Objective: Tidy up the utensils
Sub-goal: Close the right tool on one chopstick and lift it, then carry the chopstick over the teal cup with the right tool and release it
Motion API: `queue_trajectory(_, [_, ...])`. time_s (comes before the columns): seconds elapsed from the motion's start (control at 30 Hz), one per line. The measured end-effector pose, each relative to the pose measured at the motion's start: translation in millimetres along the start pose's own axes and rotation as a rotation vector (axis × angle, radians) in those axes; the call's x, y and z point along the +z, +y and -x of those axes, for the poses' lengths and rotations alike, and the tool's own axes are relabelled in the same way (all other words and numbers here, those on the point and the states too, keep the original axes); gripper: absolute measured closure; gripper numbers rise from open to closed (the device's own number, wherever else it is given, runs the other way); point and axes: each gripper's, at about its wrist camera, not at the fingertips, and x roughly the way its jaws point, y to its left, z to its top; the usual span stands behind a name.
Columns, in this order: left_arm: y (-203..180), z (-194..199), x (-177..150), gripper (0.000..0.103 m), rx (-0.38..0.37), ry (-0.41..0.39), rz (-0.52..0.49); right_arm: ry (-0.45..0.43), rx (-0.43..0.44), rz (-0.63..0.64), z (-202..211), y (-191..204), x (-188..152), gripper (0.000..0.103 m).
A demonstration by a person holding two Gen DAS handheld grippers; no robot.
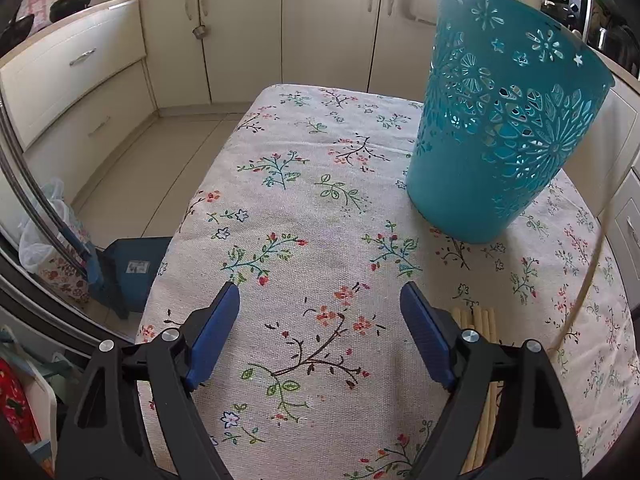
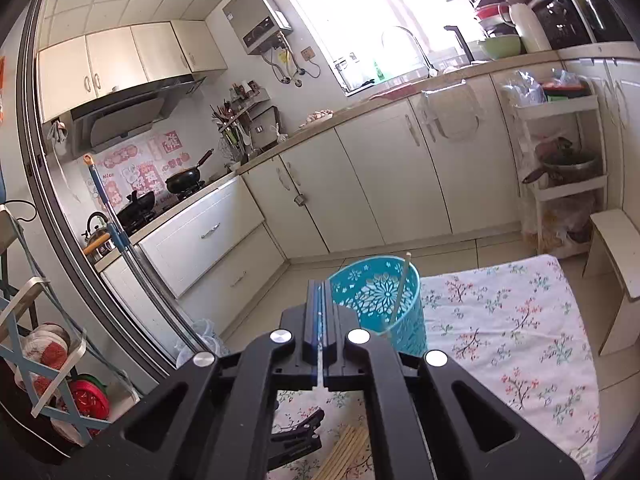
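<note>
A teal perforated basket [image 1: 504,128] stands upright on the floral tablecloth [image 1: 304,200] at the right. My left gripper [image 1: 320,304] is open and empty, low over the cloth, with a bundle of pale wooden chopsticks [image 1: 478,320] lying under its right finger. In the right wrist view my right gripper [image 2: 322,300] is shut on a thin pale chopstick [image 2: 321,376], seen as a sliver between the pads, held high above the table. The basket [image 2: 380,300] sits below it with one chopstick [image 2: 402,288] leaning inside. The chopstick bundle [image 2: 348,456] and the left gripper [image 2: 298,440] lie beneath.
Cream kitchen cabinets [image 1: 248,28] run behind the table. A blue dustpan [image 1: 132,268] and a plastic bag [image 1: 44,232] stand on the floor at the left. A wooden stool [image 2: 616,264] and a white shelf rack [image 2: 560,152] stand at the right. Pans sit on the stove [image 2: 160,196].
</note>
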Motion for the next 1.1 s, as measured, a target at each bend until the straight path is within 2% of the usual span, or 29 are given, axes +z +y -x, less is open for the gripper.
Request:
queue_trajectory(0.13, [2.2,-1.7,-0.6,0.024,-0.005,0.001,0.010,0.176,-0.093,-0.096,-19.1,-24.5,-33.6,0.101])
queue_trajectory(0.17, [1.9,-1.7,-0.9,0.024,-0.005,0.003,0.009,0.235,-0.132,-0.132,-26.2,-34.9,-47.6,0.093])
queue_trajectory(0.2, [1.7,-1.7,-1.0,0.024,-0.005,0.003,0.007,0.299,-0.189,-0.182,-37.0,-49.2,-64.1,0.062])
queue_trajectory(0.23, [1.2,-1.9,-1.2,0.024,-0.005,0.002,0.004,0.335,-0.235,-0.208,-45.9,-59.7,-78.3,0.050])
queue_trajectory(0.27, [0.9,-2.3,-1.2,0.024,-0.006,0.002,0.003,0.369,-0.270,-0.207,-56.7,-67.2,-90.3,0.047])
queue_trajectory(0.4, [0.6,-2.8,-1.2,0.023,-0.007,0.005,0.003,0.416,-0.330,-0.169,-95.7,-72.3,-106.0,0.047])
queue_trajectory(0.53, [1.7,-4.8,-1.4,0.023,-0.009,0.012,0.008,0.459,-0.367,-0.058,-141.5,-61.2,-116.9,0.047])
queue_trajectory(0.57, [2.1,-5.3,-1.4,0.023,-0.009,0.013,0.010,0.480,-0.399,0.001,-154.0,-57.3,-121.8,0.048])
queue_trajectory(0.63, [3.1,-5.7,-1.1,0.022,-0.012,0.015,0.016,0.473,-0.446,0.108,-157.2,-48.3,-127.0,0.055])
queue_trajectory(0.67, [3.9,-5.9,-1.2,0.022,-0.014,0.016,0.019,0.475,-0.450,0.128,-154.5,-47.7,-128.1,0.067])
queue_trajectory(0.7, [4.5,-5.8,-1.1,0.022,-0.016,0.015,0.021,0.486,-0.435,0.131,-148.9,-50.7,-128.4,0.084])
queue_trajectory(0.73, [5.3,-5.6,-0.9,0.022,-0.019,0.013,0.025,0.498,-0.417,0.129,-144.3,-53.6,-128.6,0.089])
queue_trajectory(0.8, [5.8,-6.1,-0.5,0.022,-0.022,0.013,0.027,0.523,-0.403,0.129,-129.4,-63.0,-128.9,0.095])
queue_trajectory(0.87, [4.8,-6.0,-0.5,0.022,-0.022,0.012,0.023,0.533,-0.404,0.125,-118.5,-74.3,-128.3,0.095])
queue_trajectory(1.03, [2.2,-6.4,-1.5,0.022,-0.014,0.013,0.012,0.552,-0.399,0.159,-126.9,-77.9,-124.4,0.097])
queue_trajectory(1.1, [2.4,-6.8,-1.6,0.022,-0.012,0.018,0.016,0.531,-0.371,0.101,-121.5,-79.8,-121.7,0.097])
